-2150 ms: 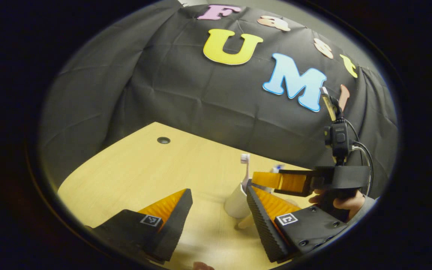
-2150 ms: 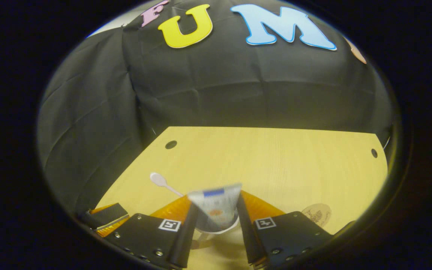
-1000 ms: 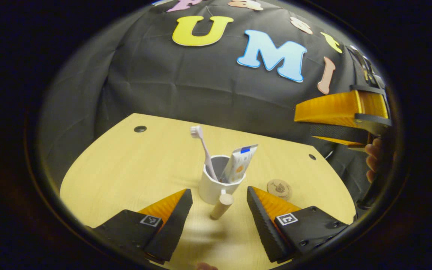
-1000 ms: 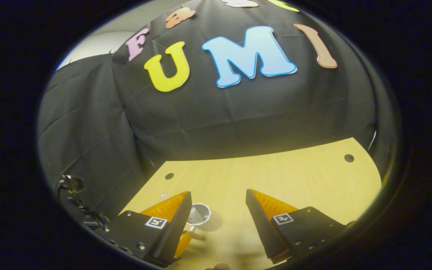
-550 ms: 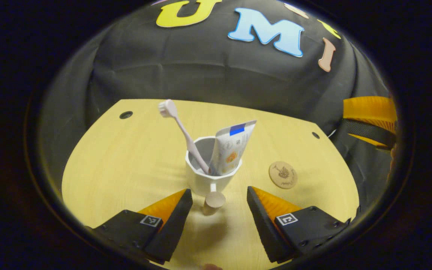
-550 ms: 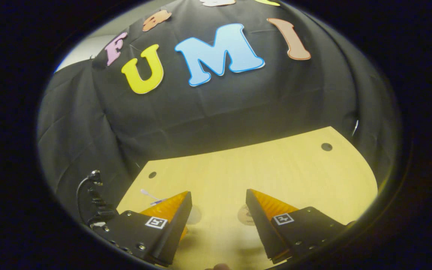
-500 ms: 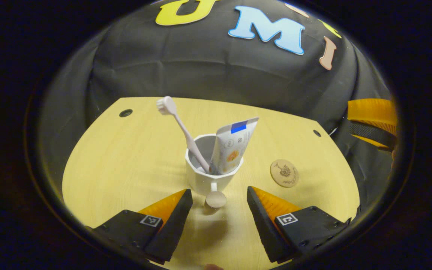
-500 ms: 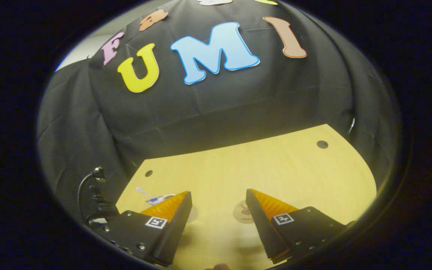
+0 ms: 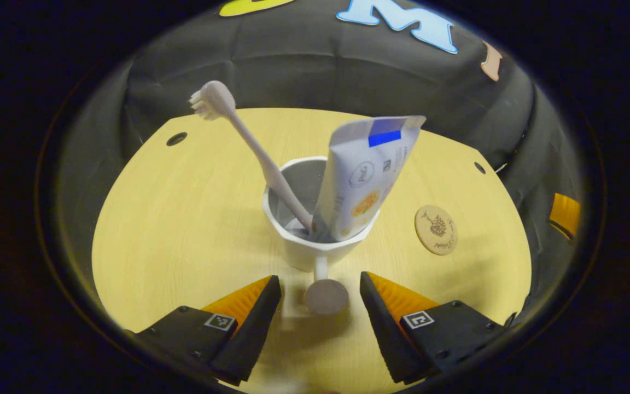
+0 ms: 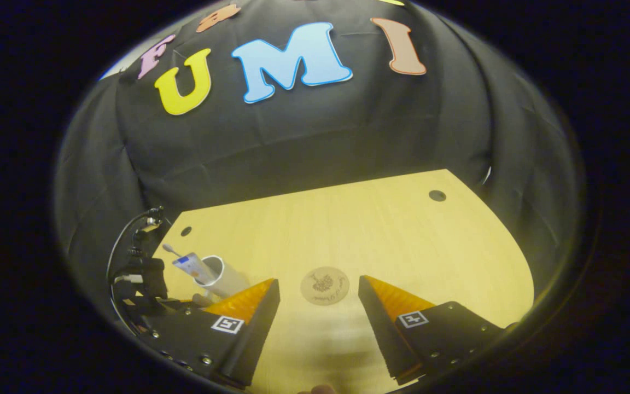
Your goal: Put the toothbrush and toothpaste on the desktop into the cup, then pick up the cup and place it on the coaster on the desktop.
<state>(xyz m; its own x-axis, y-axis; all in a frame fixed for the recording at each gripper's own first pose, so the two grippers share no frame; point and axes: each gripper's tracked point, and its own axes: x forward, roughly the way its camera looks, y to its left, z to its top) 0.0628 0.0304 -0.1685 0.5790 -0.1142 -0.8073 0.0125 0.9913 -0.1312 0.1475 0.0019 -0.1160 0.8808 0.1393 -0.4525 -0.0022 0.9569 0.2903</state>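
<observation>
A white cup (image 9: 315, 243) stands upright on the wooden desktop (image 9: 173, 230) with a pale toothbrush (image 9: 249, 145) and a toothpaste tube (image 9: 361, 175) leaning in it. Its round wooden handle (image 9: 326, 296) points toward me, between the fingers of my left gripper (image 9: 320, 293), which is open and not touching it. A round wooden coaster (image 9: 436, 230) lies flat to the cup's right. In the right gripper view my right gripper (image 10: 319, 295) is open and empty above the desk, with the coaster (image 10: 324, 285) just beyond its tips and the cup (image 10: 222, 276) at the far left.
The black cloth wall (image 9: 293, 76) closes off the back and sides of the desk. Small cable holes (image 9: 176, 138) sit near the far corners. A camera rig with cables (image 10: 137, 273) shows at the left edge of the right gripper view.
My left gripper has moved closer to the cup, so its handle now lies between the fingers. My right gripper has let go of the toothpaste and drawn back to the right, bringing the coaster into view.
</observation>
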